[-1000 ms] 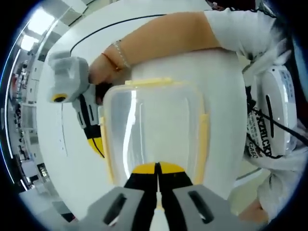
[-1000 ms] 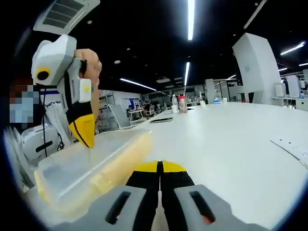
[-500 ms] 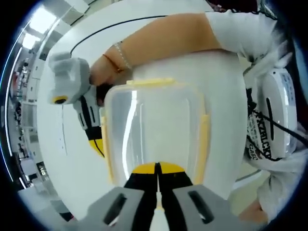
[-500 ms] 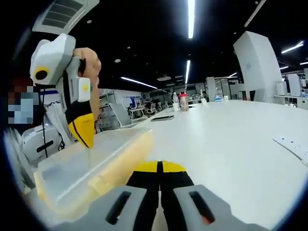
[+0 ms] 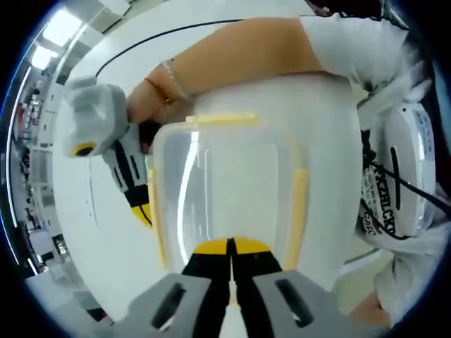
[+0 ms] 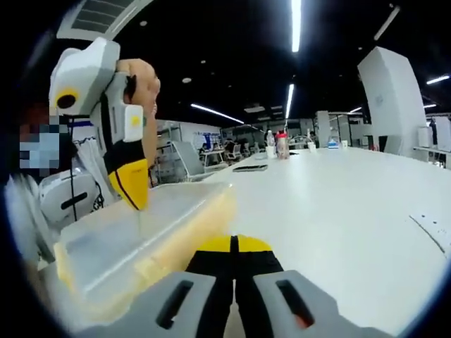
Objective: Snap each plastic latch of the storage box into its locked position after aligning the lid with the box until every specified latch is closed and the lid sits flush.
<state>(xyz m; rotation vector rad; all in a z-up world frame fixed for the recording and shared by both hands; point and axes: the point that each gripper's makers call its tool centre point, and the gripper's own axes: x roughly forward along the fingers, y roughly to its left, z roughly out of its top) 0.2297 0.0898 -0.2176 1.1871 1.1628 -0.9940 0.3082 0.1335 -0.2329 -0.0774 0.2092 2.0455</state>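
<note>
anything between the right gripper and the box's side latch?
Nothing visible. In the left gripper view the right gripper sits right beside the yellow side latch of the storage box, jaws shut, only bare white table around them.

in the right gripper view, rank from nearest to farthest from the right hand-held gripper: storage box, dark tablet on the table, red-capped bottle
1. storage box: just left of the right hand-held gripper, beside its shut jaws.
2. dark tablet: flat on the white table, mid-distance, ahead.
3. red-capped bottle: far end of the table, beyond the tablet.
</note>
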